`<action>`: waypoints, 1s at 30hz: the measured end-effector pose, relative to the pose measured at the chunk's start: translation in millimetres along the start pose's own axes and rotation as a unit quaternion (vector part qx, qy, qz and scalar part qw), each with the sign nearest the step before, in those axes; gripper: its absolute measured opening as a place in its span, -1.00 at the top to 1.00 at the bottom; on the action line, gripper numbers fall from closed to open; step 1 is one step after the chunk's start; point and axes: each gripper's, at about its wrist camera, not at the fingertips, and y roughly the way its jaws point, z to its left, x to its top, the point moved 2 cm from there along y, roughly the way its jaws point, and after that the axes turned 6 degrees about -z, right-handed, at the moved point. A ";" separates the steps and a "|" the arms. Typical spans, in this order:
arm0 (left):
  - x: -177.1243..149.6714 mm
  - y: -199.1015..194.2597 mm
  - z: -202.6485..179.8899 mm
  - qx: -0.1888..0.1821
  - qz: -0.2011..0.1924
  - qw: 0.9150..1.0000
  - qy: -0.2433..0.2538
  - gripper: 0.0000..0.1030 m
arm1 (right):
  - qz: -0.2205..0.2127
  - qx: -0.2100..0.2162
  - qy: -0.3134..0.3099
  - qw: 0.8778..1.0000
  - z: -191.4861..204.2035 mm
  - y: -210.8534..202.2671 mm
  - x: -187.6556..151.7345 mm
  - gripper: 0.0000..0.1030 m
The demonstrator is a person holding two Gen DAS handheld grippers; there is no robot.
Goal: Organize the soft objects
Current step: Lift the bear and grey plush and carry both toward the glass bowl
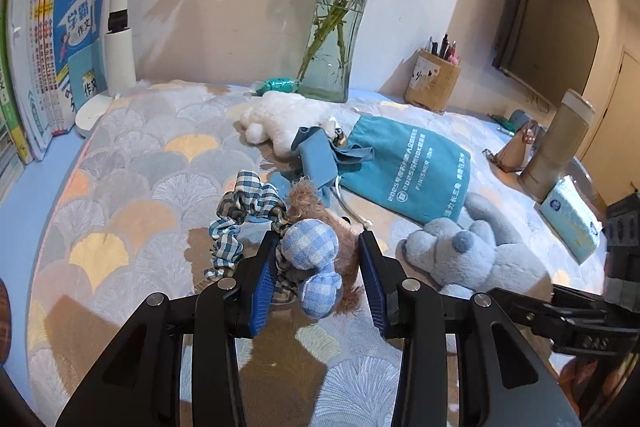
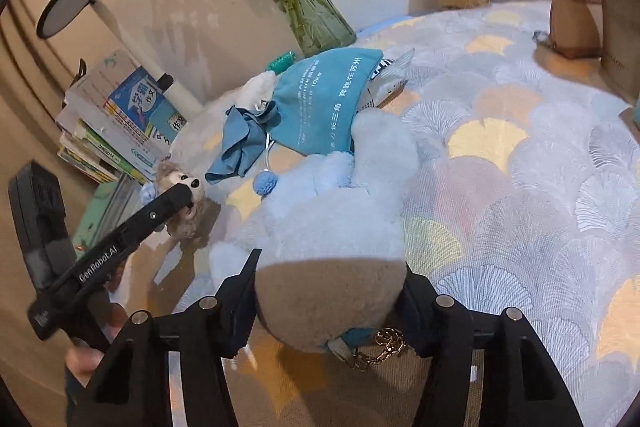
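Observation:
My left gripper (image 1: 320,247) is closed around a small brown bear plush (image 1: 320,227) with blue checked ears, attached to a checked scrunchie (image 1: 240,215). The bear also shows in the right wrist view (image 2: 184,203). My right gripper (image 2: 328,279) is shut on a pale blue plush (image 2: 332,219), which also shows in the left wrist view (image 1: 464,247). A teal drawstring bag (image 1: 400,171) lies behind with a blue cloth (image 1: 316,155) at its mouth. A white plush (image 1: 284,119) lies farther back.
A glass vase with green stems (image 1: 336,27), a pen holder (image 1: 434,83), stacked books (image 1: 48,67), a white lamp (image 1: 116,67), a thermos (image 1: 556,147), a tissue pack (image 1: 572,223) and a small tan bag (image 2: 576,15) stand around the patterned cloth (image 1: 140,167).

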 end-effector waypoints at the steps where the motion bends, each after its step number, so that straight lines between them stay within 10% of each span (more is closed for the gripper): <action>1: 0.5 -0.1 -0.6 0.002 0.001 1.000 0.002 0.28 | -0.002 0.001 -0.005 1.000 1.2 -2.2 -0.8 -0.11; 16: 71.1 -25.1 -127.9 -0.067 -0.069 0.990 0.106 0.28 | -0.115 -0.010 -0.009 0.993 -28.9 -102.8 41.6 -0.11; 30: 80.0 34.2 -312.0 -0.206 -0.035 0.958 0.194 0.28 | -0.193 -0.167 0.077 0.964 -162.0 -204.2 71.8 -0.11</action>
